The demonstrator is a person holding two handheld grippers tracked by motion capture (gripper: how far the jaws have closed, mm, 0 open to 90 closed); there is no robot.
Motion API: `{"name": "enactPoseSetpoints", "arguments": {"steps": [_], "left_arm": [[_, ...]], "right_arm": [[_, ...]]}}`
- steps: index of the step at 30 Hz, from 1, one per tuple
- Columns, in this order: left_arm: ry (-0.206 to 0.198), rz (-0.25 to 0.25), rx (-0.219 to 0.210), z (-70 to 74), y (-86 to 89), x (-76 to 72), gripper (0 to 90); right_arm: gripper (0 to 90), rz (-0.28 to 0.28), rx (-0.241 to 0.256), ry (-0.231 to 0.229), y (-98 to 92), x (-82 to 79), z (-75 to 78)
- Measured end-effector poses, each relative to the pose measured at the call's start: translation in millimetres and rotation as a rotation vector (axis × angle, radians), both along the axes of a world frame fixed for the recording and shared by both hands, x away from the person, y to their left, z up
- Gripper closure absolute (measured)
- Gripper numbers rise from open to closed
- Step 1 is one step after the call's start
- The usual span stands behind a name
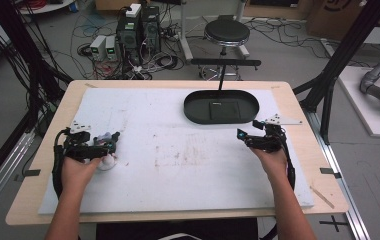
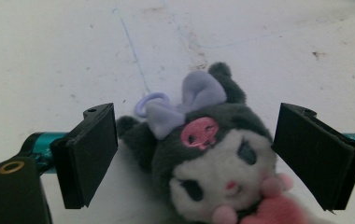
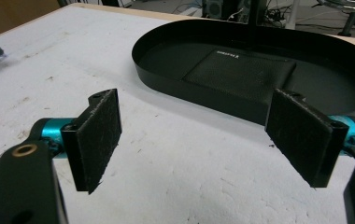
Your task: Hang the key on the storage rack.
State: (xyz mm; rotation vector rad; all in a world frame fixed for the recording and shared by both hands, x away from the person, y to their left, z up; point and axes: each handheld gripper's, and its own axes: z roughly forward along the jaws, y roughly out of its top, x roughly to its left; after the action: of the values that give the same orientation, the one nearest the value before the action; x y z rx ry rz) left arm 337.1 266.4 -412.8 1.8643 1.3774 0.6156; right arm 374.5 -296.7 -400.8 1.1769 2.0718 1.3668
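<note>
The plush toy (image 2: 213, 154) lies on the white mat (image 1: 178, 165) near the left edge of the worktop (image 1: 298, 125), and the left gripper (image 1: 109, 144) is right at it, with the toy sitting in the gap between its two black pads. In the left gripper view the jaws stand wide apart: the toy's dark ear is just beside the left pad (image 2: 89, 154), whether touching I cannot tell, while the right pad (image 2: 315, 154) stands clear of the head. The toy's head, with its lilac bow (image 2: 189, 100) and pink skull badge (image 2: 199, 132), points away from the gripper, so its long axis runs roughly along the gripper's own line and the jaws would close across the width of the head. The right gripper (image 1: 252, 132) is well apart from the toy, toward the right edge, with its jaws also spread wide and holding nothing; it sits just in front of the black oval tray (image 1: 193, 107), which lies near the far edge right of the middle, with a flat dark pad (image 3: 241, 70) inside. The left hand (image 1: 78, 170) is plainly the nearer one, so the likely next step is for the left jaws to close on the toy's head; the toy looks a little off-centre toward the left pad, which may nudge it sideways as the pads meet.
</note>
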Motion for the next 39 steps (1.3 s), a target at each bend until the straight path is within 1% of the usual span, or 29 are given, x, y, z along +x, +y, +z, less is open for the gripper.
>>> {"name": "enactPoseSetpoints", "arguments": {"steps": [4, 5, 6, 8, 9, 10, 11, 12, 13, 14, 15, 16, 17, 18, 21, 23, 24, 25, 27, 28, 29, 31, 35, 36, 37, 38, 39], "left_arm": [[0.008, -0.016, -0.016, 1.6, -3.1, -0.7, 13.7], [0.011, -0.006, -0.005, 2.7, -3.6, -1.6, 13.8], [0.011, -0.006, -0.005, 2.7, -3.6, -1.6, 13.7], [0.027, 0.011, -0.005, 0.8, -2.1, -1.5, 13.7], [0.035, 0.015, -0.01, -1.1, -0.8, -0.9, 13.7], [0.06, 0.023, -0.036, -6.0, 1.0, 0.4, 13.7], [0.06, 0.023, -0.036, -6.0, 1.0, 0.4, 13.7], [0.084, 0.016, -0.067, -12.4, 0.5, 2.8, 13.7], [0.084, 0.016, -0.067, -12.4, 0.5, 2.8, 13.8], [0.107, 0.026, -0.059, -18.9, -3.2, 5.5, 13.8], [0.107, 0.026, -0.059, -18.9, -3.2, 5.5, 13.7], [0.13, 0.045, -0.031, -24.7, -6.4, 7.8, 13.8], [0.13, 0.045, -0.031, -24.7, -6.4, 7.8, 13.8], [0.137, 0.046, -0.046, -28.0, -5.8, 8.2, 13.8], [0.136, 0.045, -0.053, -27.4, -4.6, 7.9, 13.9], [0.15, 0.032, -0.072, -26.9, -2.2, 8.3, 14.3], [0.15, 0.032, -0.072, -26.9, -2.2, 8.3, 14.7], [0.15, 0.032, -0.081, -26.8, -1.6, 8.4, 14.7], [0.154, 0.022, -0.083, -26.1, -0.5, 8.5, 20.0], [0.152, 0.005, -0.089, -24.2, 0.3, 8.5, 22.9], [0.154, -0.01, -0.086, -23.1, 0.8, 8.6, 25.5], [0.159, -0.023, -0.073, -21.3, 0.2, 9.1, 29.4], [0.164, -0.042, -0.063, -18.0, 0.5, 9.1, 33.0], [0.152, -0.051, -0.068, -14.3, 0.6, 8.1, 33.3], [0.152, -0.051, -0.068, -14.3, 0.6, 8.1, 33.6], [0.137, -0.07, -0.067, -8.2, -0.3, 6.9, 33.8], [0.137, -0.07, -0.067, -8.2, -0.3, 6.9, 33.9]], "right_arm": [[19.0, -0.001, 0.002, -0.002, -0.6, -0.4, 0.4], [19.0, -0.001, 0.003, -0.003, -0.8, -0.3, 0.3], [19.0, -0.001, 0.005, -0.004, -0.9, -0.3, 0.4], [19.0, -0.004, 0.005, -0.001, -1.1, -0.1, 0.3], [19.0, -0.004, 0.005, -0.001, -1.1, -0.1, 0.3], [19.0, -0.003, 0.003, 0.002, -0.6, 0.1, -0.1], [19.0, -0.003, 0.003, 0.002, -0.6, 0.1, -0.1], [19.0, -0.001, -0.001, 0.004, -0.2, 0.3, -0.4], [19.0, -0.001, -0.001, 0.004, -0.2, 0.3, -0.4], [19.0, -0.002, -0.004, 0.008, 0.6, 0.5, -0.8], [19.0, -0.002, -0.004, 0.008, 0.6, 0.5, -0.8], [19.0, 0.001, -0.01, 0.011, 1.1, 0.7, -1.3], [19.0, 0.001, -0.01, 0.011, 1.1, 0.7, -1.3], [19.0, -0.002, -0.017, 0.012, 1.7, 0.8, -1.6], [19.0, 0.002, -0.019, 0.01, 1.9, 1.3, -2.0], [19.0, 0.002, -0.022, 0.018, 3.0, 1.6, -2.7], [19.0, 0.002, -0.022, 0.018, 3.0, 1.6, -2.7], [19.0, 0.002, -0.024, 0.021, 3.4, 1.6, -3.0], [19.0, 0.006, -0.039, 0.025, 5.1, 2.1, -4.1], [19.0, 0.006, -0.042, 0.024, 5.5, 2.2, -4.3], [19.0, 0.006, -0.044, 0.024, 5.7, 2.2, -4.3], [19.0, 0.005, -0.043, 0.023, 5.6, 2.1, -4.2], [19.0, 0.005, -0.041, 0.025, 5.0, 1.9, -4.0], [19.0, 0.003, -0.04, 0.027, 5.0, 1.7, -4.0], [19.0, 0.003, -0.039, 0.027, 5.0, 1.8, -3.9], [19.0, 0.003, -0.04, 0.027, 5.0, 1.7, -3.9], [19.0, 0.003, -0.04, 0.027, 5.0, 1.7, -3.9]]}}
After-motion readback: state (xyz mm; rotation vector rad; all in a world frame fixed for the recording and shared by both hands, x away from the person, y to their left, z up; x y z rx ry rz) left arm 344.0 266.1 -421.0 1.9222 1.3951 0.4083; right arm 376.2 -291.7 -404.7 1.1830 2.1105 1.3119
